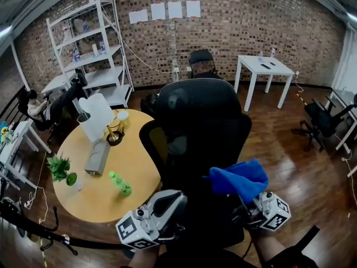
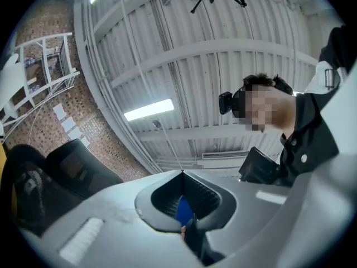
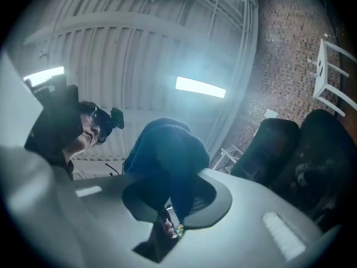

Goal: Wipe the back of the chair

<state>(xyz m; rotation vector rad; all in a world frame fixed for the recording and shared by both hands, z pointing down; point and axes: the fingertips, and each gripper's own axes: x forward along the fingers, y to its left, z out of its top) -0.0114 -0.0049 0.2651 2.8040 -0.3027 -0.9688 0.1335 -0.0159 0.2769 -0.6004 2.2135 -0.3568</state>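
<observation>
A black office chair [image 1: 201, 133] stands right in front of me with its back toward me; it also shows at the left gripper view's left edge [image 2: 67, 166] and on the right of the right gripper view [image 3: 312, 149]. My right gripper [image 1: 248, 200] is shut on a bunched blue cloth [image 1: 241, 178], held against the chair's lower right side. The same cloth [image 3: 167, 155] fills the jaws in the right gripper view. My left gripper [image 1: 170, 201] hangs low beside the chair's lower left; its jaws meet at a point [image 2: 182, 173], with nothing held.
A round wooden table [image 1: 136, 166] at the left carries a green bottle [image 1: 120, 183], a small plant [image 1: 60, 169], a grey box [image 1: 97, 158] and a white jug [image 1: 97, 116]. White shelving [image 1: 89, 43], a white table [image 1: 262, 67] and other black chairs [image 1: 323, 119] stand further off.
</observation>
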